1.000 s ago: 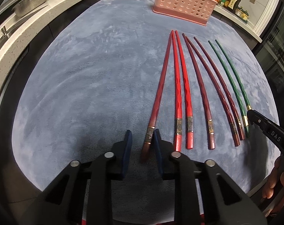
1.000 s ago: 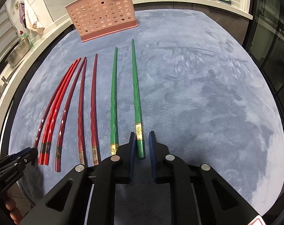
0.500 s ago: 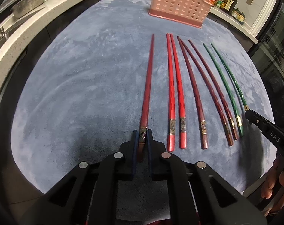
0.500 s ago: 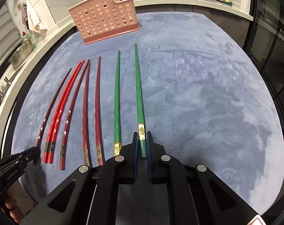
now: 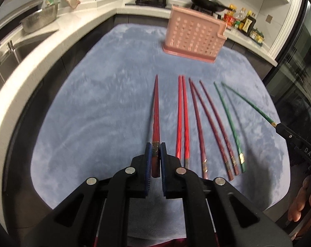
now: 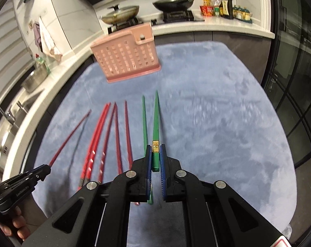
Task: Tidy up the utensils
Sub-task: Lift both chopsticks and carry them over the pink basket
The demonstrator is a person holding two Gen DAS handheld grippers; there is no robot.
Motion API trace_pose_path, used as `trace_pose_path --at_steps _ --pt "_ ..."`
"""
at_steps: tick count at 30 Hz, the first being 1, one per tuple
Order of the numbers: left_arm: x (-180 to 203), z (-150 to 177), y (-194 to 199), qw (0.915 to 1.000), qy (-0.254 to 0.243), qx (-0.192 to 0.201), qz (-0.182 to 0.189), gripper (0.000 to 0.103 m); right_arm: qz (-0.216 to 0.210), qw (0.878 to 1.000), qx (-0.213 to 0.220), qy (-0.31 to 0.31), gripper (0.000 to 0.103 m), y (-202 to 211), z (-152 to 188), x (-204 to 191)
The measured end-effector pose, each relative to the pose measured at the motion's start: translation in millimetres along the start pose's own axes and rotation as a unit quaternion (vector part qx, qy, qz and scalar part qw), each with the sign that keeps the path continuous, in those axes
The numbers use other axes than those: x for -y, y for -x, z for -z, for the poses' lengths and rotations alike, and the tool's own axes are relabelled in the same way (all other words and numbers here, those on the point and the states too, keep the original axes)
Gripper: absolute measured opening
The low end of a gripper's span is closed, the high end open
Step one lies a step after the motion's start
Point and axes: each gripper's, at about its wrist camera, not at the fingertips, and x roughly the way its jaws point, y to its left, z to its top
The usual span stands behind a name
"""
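Left wrist view: the left gripper (image 5: 155,154) is clamped on the thick end of a dark red chopstick (image 5: 156,111), its blue pads (image 5: 148,160) pressing the shaft from both sides just behind the gold band. The chopstick runs straight ahead from the jaws, tip toward the pink perforated utensil holder (image 5: 193,36) standing at the far end of the blue-grey mat (image 5: 89,107). To its right, on the mat, lie two bright red chopsticks (image 5: 182,117) side by side, then three dark red ones (image 5: 208,121) fanning out, then a single green chopstick (image 5: 229,123). Further right, the right gripper (image 5: 282,128) grips a second green chopstick (image 5: 250,103) by its banded end, with its tip slanting away.

Right wrist view: the right gripper (image 6: 155,156) is closed on that green chopstick (image 6: 155,119), with the gold band just ahead of the pads. The other green chopstick (image 6: 144,119) lies just left of it on the mat (image 6: 217,123), partly hidden by the jaws. The red chopsticks (image 6: 106,131) lie further left. At the far left, the left gripper (image 6: 42,169) grasps its dark red chopstick (image 6: 71,135), above its shadow. The pink holder (image 6: 126,58) stands well ahead.
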Motion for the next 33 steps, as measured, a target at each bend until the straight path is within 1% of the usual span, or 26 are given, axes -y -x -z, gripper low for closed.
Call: trace_pose_path --at_steps 6,10,14,19,23,27,29,33 --pt "1.4 -31.9 23.9 0.9992 -0.003 0.039 0.003 0.007 -0.007 0.999 0.036 0.000 0.007 22.9 -31.3 -4.9" --pt "4.0 -59.5 38.4 0.9976 -0.007 0.069 0.003 0.007 -0.011 0.998 0.059 0.001 0.007 34.2 -52.4 -7.2" --pt "5.3 -84.9 49.7 0.9956 -0.009 0.094 0.003 0.007 -0.018 0.997 0.075 -0.002 0.007 38.9 -75.4 -8.1" --pt "8.9 -124.7 61.3 0.9921 -0.011 0.125 0.005 0.007 -0.022 0.995 0.095 -0.002 0.007 41.1 -102.5 -11.6" --pt "14.4 -156.0 69.7 0.9887 -0.015 0.149 0.002 0.007 -0.028 0.993 0.111 -0.004 0.007 40.6 -127.2 -13.6" --pt "22.1 -193.4 81.5 0.9830 -0.020 0.183 0.004 0.007 -0.030 0.991 0.131 -0.005 0.007 42.7 -151.7 -14.5" --pt "25.2 -206.7 86.8 0.9802 -0.022 0.196 0.007 0.007 -0.035 0.989 0.145 -0.007 0.007 45.6 -167.8 -16.1" --pt "36.1 -243.2 99.0 0.9729 -0.026 0.229 0.018 0.007 -0.053 0.983 0.175 -0.013 0.007 51.2 -206.2 -19.2"
